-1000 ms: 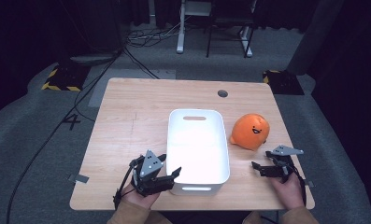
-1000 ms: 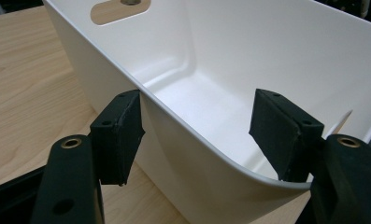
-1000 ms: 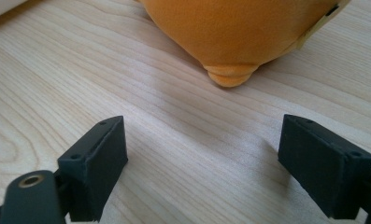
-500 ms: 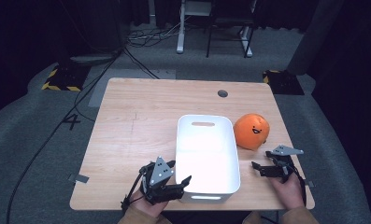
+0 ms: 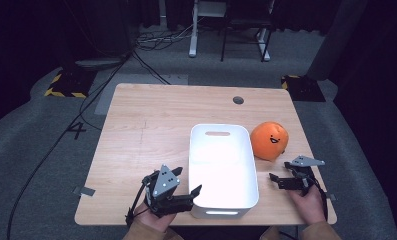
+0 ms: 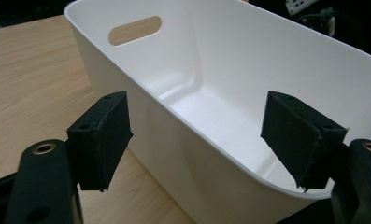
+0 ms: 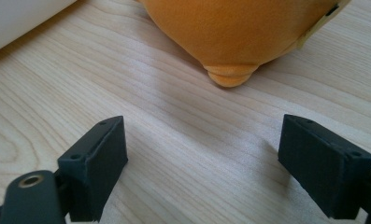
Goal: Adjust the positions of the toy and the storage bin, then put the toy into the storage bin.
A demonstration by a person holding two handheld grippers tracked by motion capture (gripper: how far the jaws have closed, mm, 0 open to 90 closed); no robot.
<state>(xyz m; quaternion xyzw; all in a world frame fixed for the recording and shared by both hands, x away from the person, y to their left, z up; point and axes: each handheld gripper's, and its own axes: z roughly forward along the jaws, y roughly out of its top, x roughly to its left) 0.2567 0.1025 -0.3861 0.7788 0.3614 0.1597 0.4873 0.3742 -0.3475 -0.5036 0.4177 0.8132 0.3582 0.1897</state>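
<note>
White bin (image 5: 223, 170) shifted right, released.

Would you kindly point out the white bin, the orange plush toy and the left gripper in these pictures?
white bin (image 5: 221, 131): high view, far end wall by the handle slot.
orange plush toy (image 5: 269, 141): high view, middle of its face.
left gripper (image 5: 193, 196): high view, midway between its fingertips.

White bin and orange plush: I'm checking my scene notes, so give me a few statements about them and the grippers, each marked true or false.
1. The white bin is empty. True.
2. The orange plush lies inside the bin. False: it sits on the table, right of the bin.
3. The left gripper straddles the bin's wall, pads off it. True: its jaws have just been opening.
4. The right gripper holds the plush. False: open, short of it.
</note>
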